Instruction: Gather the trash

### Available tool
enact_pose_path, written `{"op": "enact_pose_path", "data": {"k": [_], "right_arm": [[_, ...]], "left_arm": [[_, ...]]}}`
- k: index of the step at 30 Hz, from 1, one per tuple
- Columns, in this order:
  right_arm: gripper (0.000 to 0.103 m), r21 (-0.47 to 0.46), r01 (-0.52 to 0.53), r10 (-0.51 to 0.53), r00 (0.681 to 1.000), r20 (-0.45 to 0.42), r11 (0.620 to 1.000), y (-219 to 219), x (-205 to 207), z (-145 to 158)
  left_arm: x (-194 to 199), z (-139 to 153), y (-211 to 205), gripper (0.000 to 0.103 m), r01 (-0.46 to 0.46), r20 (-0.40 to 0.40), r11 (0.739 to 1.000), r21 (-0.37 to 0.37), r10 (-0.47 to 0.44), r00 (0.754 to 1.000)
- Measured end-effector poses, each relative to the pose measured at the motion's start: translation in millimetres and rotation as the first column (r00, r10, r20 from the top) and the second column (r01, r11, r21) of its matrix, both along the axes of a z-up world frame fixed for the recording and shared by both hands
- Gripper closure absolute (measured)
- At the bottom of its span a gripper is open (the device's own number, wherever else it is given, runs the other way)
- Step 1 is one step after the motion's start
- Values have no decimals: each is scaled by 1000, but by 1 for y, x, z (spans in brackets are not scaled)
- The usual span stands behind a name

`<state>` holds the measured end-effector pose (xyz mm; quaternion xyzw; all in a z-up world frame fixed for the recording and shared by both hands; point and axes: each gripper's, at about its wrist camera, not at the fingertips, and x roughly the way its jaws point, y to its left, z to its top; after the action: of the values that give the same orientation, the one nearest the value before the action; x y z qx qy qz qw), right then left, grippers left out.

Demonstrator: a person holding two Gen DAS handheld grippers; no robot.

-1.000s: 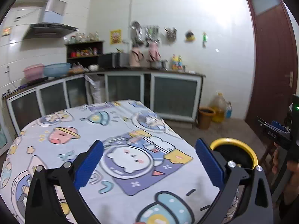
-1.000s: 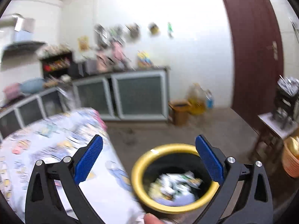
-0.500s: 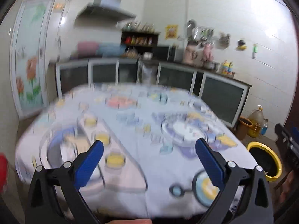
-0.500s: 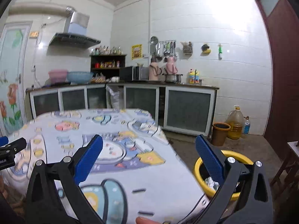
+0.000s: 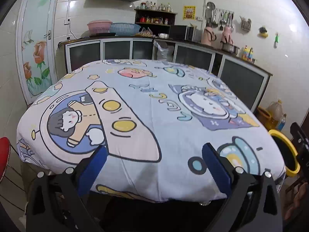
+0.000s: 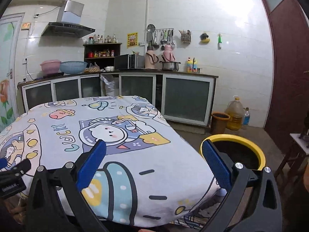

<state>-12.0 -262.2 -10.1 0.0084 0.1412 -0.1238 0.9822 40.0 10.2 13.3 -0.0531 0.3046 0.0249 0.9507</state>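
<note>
A black bin with a yellow rim (image 6: 248,144) stands on the floor beside the table's right edge; its rim (image 5: 289,145) also shows at the far right of the left wrist view. No loose trash shows on the cartoon-print tablecloth (image 5: 154,106). My left gripper (image 5: 154,160) is open and holds nothing, held back from the table's near edge. My right gripper (image 6: 153,155) is open too, over the near right corner of the cloth (image 6: 135,154), with its right finger (image 6: 216,164) in front of the bin. The bin's contents are hidden from here.
Kitchen cabinets (image 6: 185,94) run along the back wall and the left. A brown bucket (image 6: 220,121), an oil jug (image 6: 234,116) and a bottle stand on the floor behind the bin. A red stool (image 5: 3,154) sits at left, a dark red door (image 6: 287,58) at right.
Both grippers have pulled back from the bin and table toward the near edge; the left view swung left to face the whole table. The right gripper rose from above the bin.
</note>
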Motion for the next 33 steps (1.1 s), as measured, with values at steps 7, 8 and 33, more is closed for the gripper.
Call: {"op": "enact_pose_path", "data": {"k": [7,8,33], "right_arm": [[8,-9,7,-8,1000,-30,1000,2,-1,-14],[8,-8,8,-8,1000,-29,1000,2,-1,-14],[8,-27,35,-35,999,-20,999,4,-6,-13]], "left_arm": [[-1,-10,-4,8,44,-31,998,-35,-46,998],[-1,-10,-5,8,44,-36,999,-31,-46,998],[-5,1,-15,8,55,18,998,-19,-55,998]]}}
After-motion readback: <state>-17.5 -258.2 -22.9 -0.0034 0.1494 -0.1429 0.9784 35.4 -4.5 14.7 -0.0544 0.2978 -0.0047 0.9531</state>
